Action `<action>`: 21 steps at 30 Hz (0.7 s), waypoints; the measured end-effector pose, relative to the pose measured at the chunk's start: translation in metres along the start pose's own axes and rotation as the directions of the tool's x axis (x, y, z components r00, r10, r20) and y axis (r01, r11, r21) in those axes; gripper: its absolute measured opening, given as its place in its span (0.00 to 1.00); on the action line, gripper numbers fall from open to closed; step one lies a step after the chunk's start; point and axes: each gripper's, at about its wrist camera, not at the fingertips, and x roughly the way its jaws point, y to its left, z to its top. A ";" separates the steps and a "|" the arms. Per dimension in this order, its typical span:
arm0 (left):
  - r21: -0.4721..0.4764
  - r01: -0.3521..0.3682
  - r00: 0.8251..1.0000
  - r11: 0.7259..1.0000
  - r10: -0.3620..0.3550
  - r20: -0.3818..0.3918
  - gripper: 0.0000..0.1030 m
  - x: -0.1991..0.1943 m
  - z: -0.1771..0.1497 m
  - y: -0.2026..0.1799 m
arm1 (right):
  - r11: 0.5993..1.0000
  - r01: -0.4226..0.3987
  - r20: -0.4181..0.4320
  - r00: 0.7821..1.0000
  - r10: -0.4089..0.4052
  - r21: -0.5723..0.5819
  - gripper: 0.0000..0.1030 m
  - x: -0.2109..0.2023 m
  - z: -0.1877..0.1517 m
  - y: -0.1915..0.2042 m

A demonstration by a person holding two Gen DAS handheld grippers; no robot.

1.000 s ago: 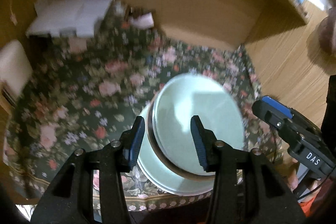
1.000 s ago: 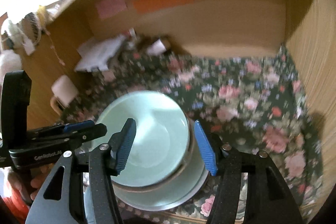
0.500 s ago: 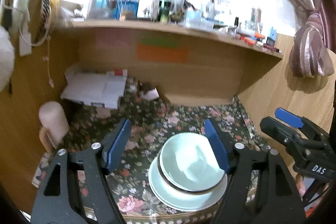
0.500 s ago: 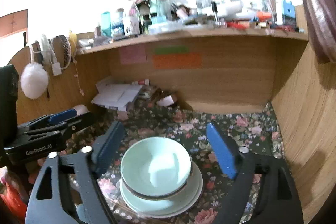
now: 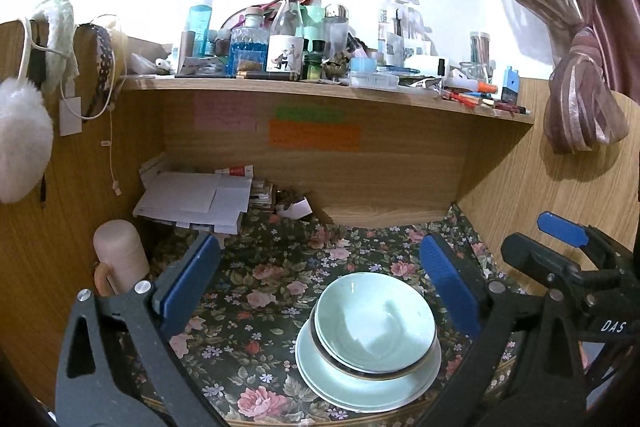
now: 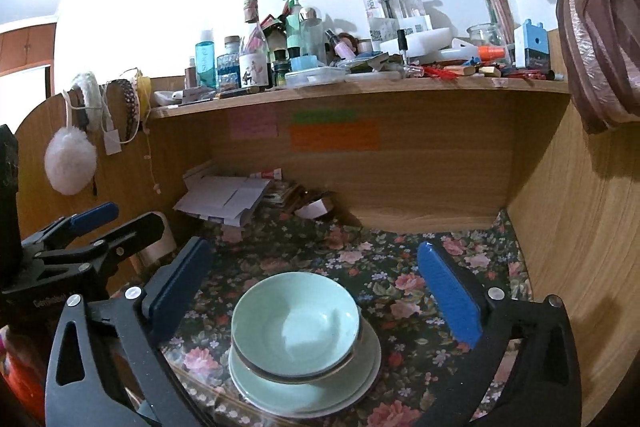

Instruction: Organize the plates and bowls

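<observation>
My left gripper (image 5: 320,287) and right gripper (image 6: 316,291) have just been opening; both now stand wide apart, nothing between the pads. The pale green ceramic bowls (image 5: 374,323) sit nested on stacked pale green plates (image 5: 360,387) at the near edge of the floral-clothed counter (image 5: 256,291) — off-centre, tilted. Risk: a knock slides the stack over that edge.

The writing on the orange note (image 5: 314,135) cannot be read; the plate (image 6: 280,393) is largely covered by the bowl (image 6: 296,323) at twelve o'clock.
</observation>
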 end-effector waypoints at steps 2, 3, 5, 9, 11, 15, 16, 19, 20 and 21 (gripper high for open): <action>0.002 -0.002 1.000 1.000 0.002 0.004 0.99 -0.001 0.000 0.000 | 1.000 -0.001 -0.003 1.000 0.001 0.001 1.00 0.001 0.000 0.000; 0.003 -0.001 1.000 1.000 0.001 0.006 0.99 -0.002 -0.001 -0.001 | 1.000 -0.003 -0.004 1.000 0.003 0.004 1.00 0.001 -0.001 0.000; 0.006 -0.001 1.000 1.000 0.001 0.008 0.99 -0.003 -0.001 -0.001 | 1.000 -0.004 -0.004 1.000 0.004 0.006 1.00 0.001 -0.001 0.000; 0.011 0.000 1.000 1.000 0.000 0.012 0.99 -0.003 -0.001 -0.003 | 1.000 -0.008 -0.002 1.000 0.008 0.010 1.00 0.001 -0.001 -0.002; 0.014 0.001 1.000 1.000 -0.001 0.012 0.99 -0.003 -0.001 -0.003 | 1.000 -0.006 -0.003 1.000 0.006 0.009 1.00 0.001 -0.001 -0.003; 0.017 0.004 1.000 1.000 -0.004 0.007 0.99 -0.002 -0.001 -0.004 | 1.000 -0.002 -0.004 1.000 0.002 0.012 1.00 0.001 -0.001 -0.004; 0.018 0.005 1.000 1.000 -0.005 0.006 0.99 -0.002 -0.001 -0.004 | 1.000 -0.003 -0.004 1.000 0.003 0.013 1.00 0.002 -0.001 -0.004; 0.020 0.003 1.000 1.000 -0.003 0.003 0.99 -0.001 -0.002 -0.006 | 1.000 -0.004 -0.004 1.000 0.004 0.013 1.00 0.002 -0.001 -0.004; 0.021 0.002 1.000 1.000 -0.002 0.001 0.99 0.000 -0.002 -0.006 | 1.000 -0.004 -0.004 1.000 0.004 0.013 1.00 0.002 -0.002 -0.005; 0.021 0.002 1.000 1.000 -0.002 0.001 0.99 0.000 -0.002 -0.006 | 1.000 -0.003 -0.006 1.000 0.004 0.012 1.00 0.002 -0.002 -0.004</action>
